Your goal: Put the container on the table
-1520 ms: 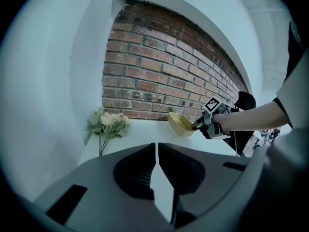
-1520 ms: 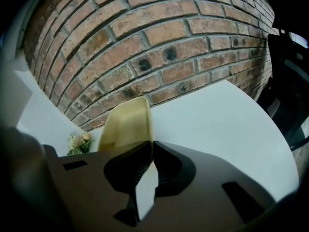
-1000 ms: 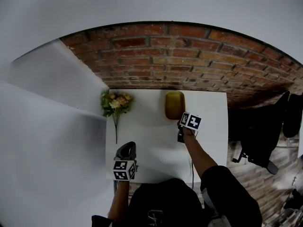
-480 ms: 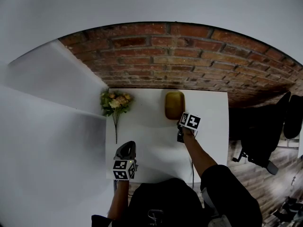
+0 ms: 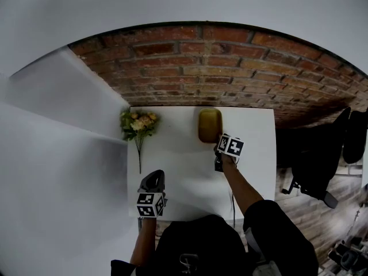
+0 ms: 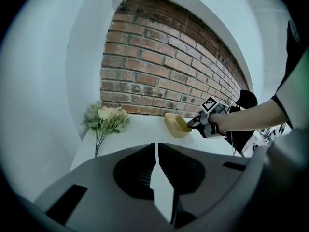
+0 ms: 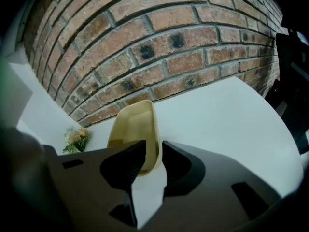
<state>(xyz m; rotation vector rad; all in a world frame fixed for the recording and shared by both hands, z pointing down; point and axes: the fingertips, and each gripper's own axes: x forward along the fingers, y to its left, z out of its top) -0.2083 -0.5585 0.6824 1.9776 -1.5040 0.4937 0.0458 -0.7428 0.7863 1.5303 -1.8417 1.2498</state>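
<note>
White table (image 5: 178,160) fills the middle of the head view, backed by a red brick wall (image 5: 201,62) across the upper frame. The yellow container (image 5: 210,125) lies on the table at its far edge, right of center. The right gripper (image 5: 218,149) touches the container's near right corner, and that forearm (image 5: 238,186) reaches up from the lower middle. Flowers (image 5: 138,124) lie at the table's upper left. The left gripper (image 5: 153,180) is held over the near left part.

In the left gripper view, its 2 jaws meet with nothing between them. The container sits right of center, well apart from them.

In the right gripper view, the 2 jaws are clamped on the container's near right wall, 1 inside and 1 outside.
</note>
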